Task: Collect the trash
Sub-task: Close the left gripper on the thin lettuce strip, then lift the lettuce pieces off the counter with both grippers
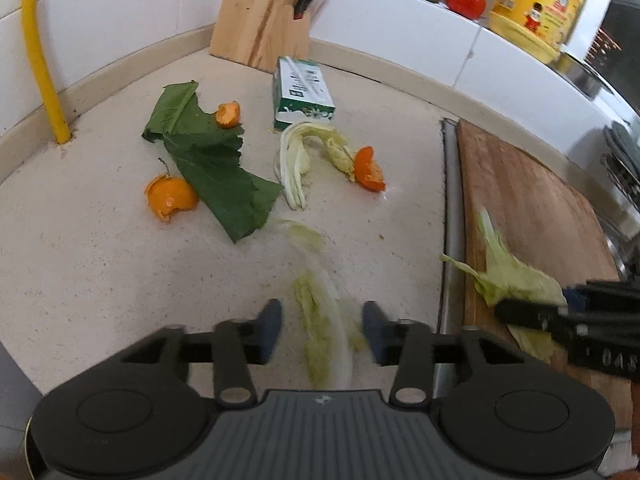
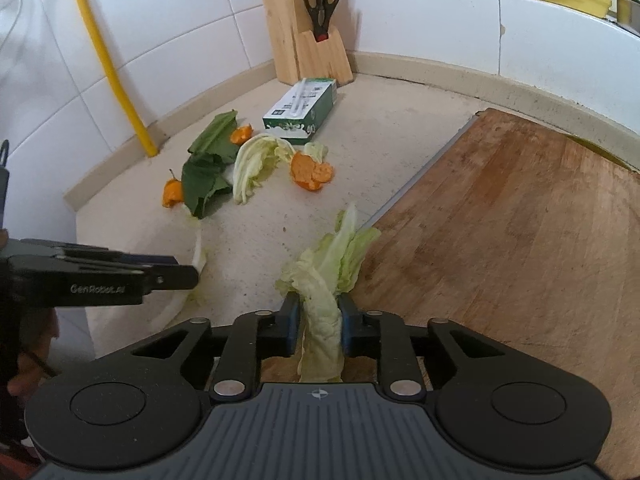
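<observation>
The left gripper (image 1: 322, 330) stands spread at the bottom centre of its view, a blurred cabbage leaf (image 1: 320, 320) lying between the pads without touching either. The right gripper (image 2: 319, 326) pinches a second leaf (image 2: 326, 280) at the board's (image 2: 520, 240) lower-left edge. Mid-frame on the counter (image 2: 380, 152) lie orange peels (image 2: 310, 172), a dark green leaf (image 2: 206, 180), more cabbage (image 2: 254, 164) and a carton (image 2: 302, 110).

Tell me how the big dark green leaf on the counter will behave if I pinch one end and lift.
The big dark green leaf would probably droop: it lies flat, thin and creased. Its ragged, torn edges suggest it may rip. The small orange peel piece at its edge could get dragged.
</observation>
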The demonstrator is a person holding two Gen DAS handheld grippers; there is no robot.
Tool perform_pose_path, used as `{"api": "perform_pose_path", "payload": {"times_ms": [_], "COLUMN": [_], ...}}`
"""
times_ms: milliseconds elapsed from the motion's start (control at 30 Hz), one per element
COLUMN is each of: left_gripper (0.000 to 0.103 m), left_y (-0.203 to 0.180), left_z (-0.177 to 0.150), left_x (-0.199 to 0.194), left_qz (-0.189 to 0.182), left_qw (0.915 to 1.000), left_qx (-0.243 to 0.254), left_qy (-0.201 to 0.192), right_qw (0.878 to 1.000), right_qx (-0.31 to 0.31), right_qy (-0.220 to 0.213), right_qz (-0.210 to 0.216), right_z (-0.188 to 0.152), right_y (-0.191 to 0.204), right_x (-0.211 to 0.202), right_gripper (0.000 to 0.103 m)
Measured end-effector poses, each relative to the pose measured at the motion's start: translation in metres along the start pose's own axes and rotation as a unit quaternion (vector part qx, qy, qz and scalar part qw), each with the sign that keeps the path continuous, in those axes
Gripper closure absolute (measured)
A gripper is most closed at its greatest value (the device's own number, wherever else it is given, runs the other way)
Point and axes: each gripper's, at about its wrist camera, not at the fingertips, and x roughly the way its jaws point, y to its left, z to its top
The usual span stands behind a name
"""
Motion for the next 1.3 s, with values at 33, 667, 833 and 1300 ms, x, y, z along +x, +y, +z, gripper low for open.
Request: {"api": "perform_pose_path", "payload": {"times_ms": [33,667,833,1300], "left_gripper": [0.056,0.098,0.103,0.098], "left_y": [0.000,-0.016,-0.005,0.013], "left_z": [0.002,0.008,0.009,-0.005], "left_x": [0.002,0.000,-0.023,-0.042], "left_qz": [-0.002,-0.019,-0.028,-0.050], "left_qw": [1.0000,0.9997,0.9992,0.9979], "left_qx": [-0.004,0.012,-0.007,-0.023], "left_qy": [0.001,-0.006,-0.029,-0.034], "right_qw": [1.000,0.999,0.998,0.997], "right_qx": [-0.001,0.036,0.042,0.037], "right_qy": [0.001,0.007,-0.011,-0.017], "right_qz": [0.002,0.034,0.051,0.064], "right_z": [0.000,0.006,0.011,0.011], "right_y": [-0.001,-0.010,-0.002,0.028], "right_x": [0.001,-0.003,-0.012,-0.017], "right_gripper": [0.059,0.089,0.090,0.091]}}
